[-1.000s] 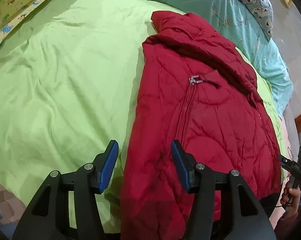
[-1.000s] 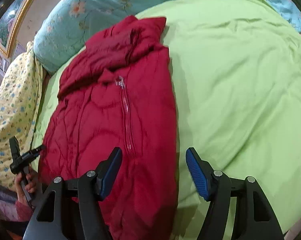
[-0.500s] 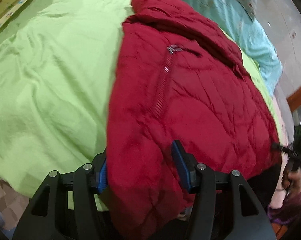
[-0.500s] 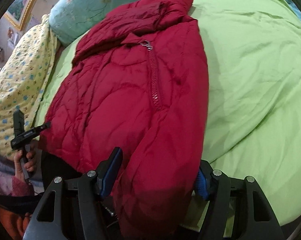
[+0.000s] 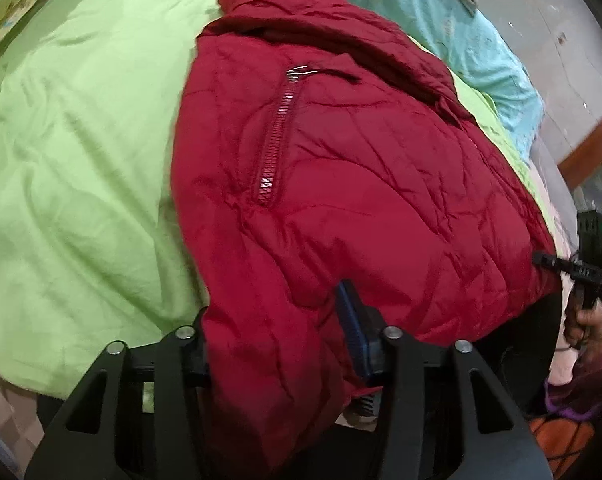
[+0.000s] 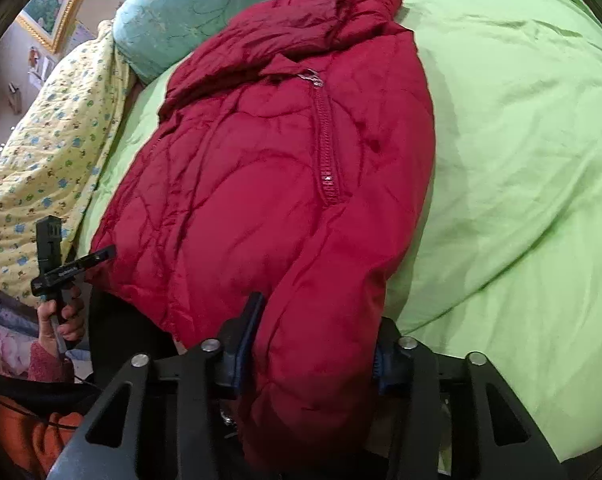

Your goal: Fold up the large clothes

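My left claw (image 5: 277, 332) and right claw (image 6: 313, 344) each pinch the puffy red zip jacket's (image 5: 361, 168) near edge; wide bare green bed sheet (image 6: 513, 140) lies beside it.

The jacket (image 5: 361, 184) lies on the bedsheet (image 5: 81, 160), collar farthest from me. My left gripper (image 5: 277, 332) and right gripper (image 6: 313, 340) each straddle its near hem; pillows (image 6: 173, 20) lie behind.

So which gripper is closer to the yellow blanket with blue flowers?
Left. The left gripper sits at the red jacket's corner beside the yellow blanket; the right gripper clamps the hem's other side, by the green sheet.
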A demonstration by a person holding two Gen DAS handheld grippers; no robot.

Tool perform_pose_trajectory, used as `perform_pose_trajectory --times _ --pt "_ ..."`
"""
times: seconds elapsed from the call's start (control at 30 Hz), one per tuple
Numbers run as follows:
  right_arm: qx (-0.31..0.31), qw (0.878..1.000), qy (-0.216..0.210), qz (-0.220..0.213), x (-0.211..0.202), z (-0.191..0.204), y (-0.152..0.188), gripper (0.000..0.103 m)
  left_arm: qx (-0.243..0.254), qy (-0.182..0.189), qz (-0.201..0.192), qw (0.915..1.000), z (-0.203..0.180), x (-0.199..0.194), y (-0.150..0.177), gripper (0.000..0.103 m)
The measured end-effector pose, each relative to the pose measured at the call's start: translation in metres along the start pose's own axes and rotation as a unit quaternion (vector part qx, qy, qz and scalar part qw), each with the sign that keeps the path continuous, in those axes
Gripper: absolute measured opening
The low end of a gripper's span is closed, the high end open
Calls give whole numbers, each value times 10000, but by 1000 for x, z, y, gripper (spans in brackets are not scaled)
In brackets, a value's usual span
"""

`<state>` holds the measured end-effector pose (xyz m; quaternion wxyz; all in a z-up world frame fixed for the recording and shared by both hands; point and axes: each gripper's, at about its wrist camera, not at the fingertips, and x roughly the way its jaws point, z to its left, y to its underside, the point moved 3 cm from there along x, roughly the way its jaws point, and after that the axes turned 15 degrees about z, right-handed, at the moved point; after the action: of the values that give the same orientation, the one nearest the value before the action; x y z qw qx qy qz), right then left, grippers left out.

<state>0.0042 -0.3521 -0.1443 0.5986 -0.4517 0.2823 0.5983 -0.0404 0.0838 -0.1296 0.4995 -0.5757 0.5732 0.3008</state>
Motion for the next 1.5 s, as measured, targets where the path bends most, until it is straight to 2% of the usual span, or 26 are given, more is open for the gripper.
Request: perform_pose_trajectory --times 0.13,0.17,0.2,0.3,0.4,0.5,0.63,0.9,1.07,1.2,1.3,1.5 --pt "84 9999 -30 65 1 -3 1 45 -116 141 137 9997 7 3 2 46" --pt "112 9999 -59 90 1 -5 1 45 -103 176 88 9998 7 1 2 39" --pt "74 9999 -38 70 0 -5 1 42 -78 131 37 9999 7 -1 2 26" --pt "-83 9999 -50 -64 -5 2 0 33 -99 261 -127 9995 5 -10 0 18" --pt "-164 9983 -399 -403 -18 7 -2 27 -149 498 -423 9978 5 -26 -2 15" --pt "-216 9924 -862 -856 -38 9 -5 24 -166 734 -829 9937 3 -47 -7 14" --pt "-316 9849 -1119 -1283 -58 12 -13 23 -122 736 -1250 9894 -5 -72 -20 14" --pt "-369 9671 -1501 -2022 -91 16 -40 23 -122 956 -2046 9741 -8 -117 -57 14" --pt "-323 9560 -1640 -2410 -108 10 -61 22 -231 1066 -2246 9683 -6 -127 -87 14" --pt "-313 9506 -1624 -2627 -115 8 -85 22 -323 956 -2392 9657 -10 -134 -112 14" --pt "-215 9439 -1685 -2831 -122 4 -109 22 -329 886 -2484 9640 -13 -138 -132 14" --pt "1 9379 -1732 -3005 -126 -6 -159 23 -432 813 -2592 9614 -9 -140 -177 15"
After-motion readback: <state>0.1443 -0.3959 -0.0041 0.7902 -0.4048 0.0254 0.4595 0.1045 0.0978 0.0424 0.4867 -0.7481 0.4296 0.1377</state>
